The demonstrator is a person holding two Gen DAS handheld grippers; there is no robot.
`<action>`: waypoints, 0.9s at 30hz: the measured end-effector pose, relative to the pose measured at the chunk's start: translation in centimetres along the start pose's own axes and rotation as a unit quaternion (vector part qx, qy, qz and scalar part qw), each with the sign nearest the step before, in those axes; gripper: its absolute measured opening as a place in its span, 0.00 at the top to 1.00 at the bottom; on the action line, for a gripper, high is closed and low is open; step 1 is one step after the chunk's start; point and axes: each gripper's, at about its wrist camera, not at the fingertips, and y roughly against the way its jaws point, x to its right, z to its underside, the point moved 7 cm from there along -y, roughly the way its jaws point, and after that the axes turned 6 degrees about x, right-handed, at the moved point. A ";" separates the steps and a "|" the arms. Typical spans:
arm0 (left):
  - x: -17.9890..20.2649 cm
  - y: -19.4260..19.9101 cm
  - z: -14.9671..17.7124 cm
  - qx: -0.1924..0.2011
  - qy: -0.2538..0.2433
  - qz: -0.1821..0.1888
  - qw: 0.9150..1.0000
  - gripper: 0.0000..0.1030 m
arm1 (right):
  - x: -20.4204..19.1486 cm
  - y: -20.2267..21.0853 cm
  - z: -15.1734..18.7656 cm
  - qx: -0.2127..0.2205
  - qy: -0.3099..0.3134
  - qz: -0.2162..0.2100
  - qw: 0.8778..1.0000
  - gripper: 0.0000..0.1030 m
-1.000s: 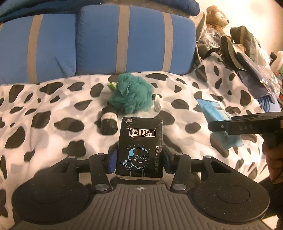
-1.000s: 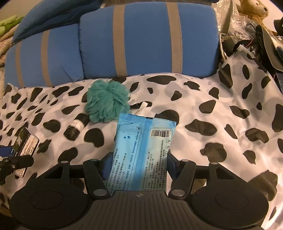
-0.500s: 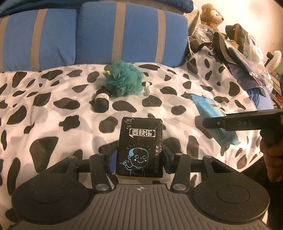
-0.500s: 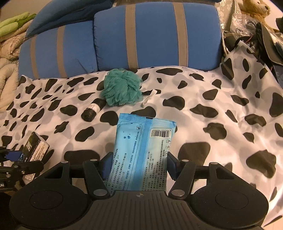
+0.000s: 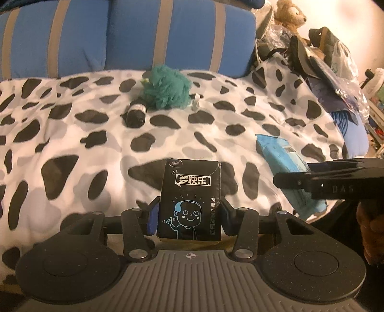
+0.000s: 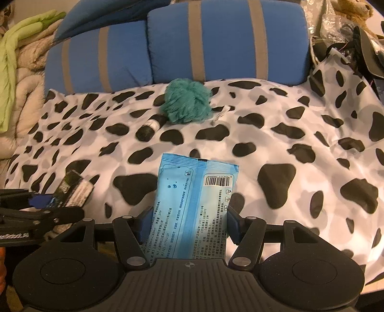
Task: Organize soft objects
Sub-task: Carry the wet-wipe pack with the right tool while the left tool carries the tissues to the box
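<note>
Left gripper (image 5: 189, 216) has its fingers (image 5: 153, 217) pinching a black tissue pack (image 5: 190, 200) by its two sides, pack upright, cartoon face toward the camera, held up off the bed (image 5: 72, 148). Right gripper (image 6: 187, 222) pinches a blue wipes pack (image 6: 195, 204) the same way, barcode side up, top edge pointing away, also clear of the bed.

The two grippers sit side by side. From the left wrist view the right one comes in at the right edge with the wipes pack sticking out ahead of it and a hand (image 5: 370, 230) behind. From the right wrist view the left one shows at the lower left with the tissue pack in it.

Bed cover is white with black cow spots. Further back on it, near the blue pillows (image 6: 216, 40) with tan stripes: a teal loofah (image 6: 187, 104), and a small black roll (image 6: 148, 129) with a white band, touching or just beside the loofah's left side; can't tell which. A white loop (image 5: 196, 100) lies at the loofah's right.

Right of the pillows is a pile of bags and clutter with a teddy bear (image 5: 289, 14) on top. Left of the bed, beige and green bedding (image 6: 14, 72) is heaped up.
</note>
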 end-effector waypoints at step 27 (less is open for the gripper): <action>0.9 0.2 7.0 -0.159 0.008 -0.037 0.987 0.54 | -4.6 1.1 9.3 -0.165 0.046 -0.036 0.985 0.37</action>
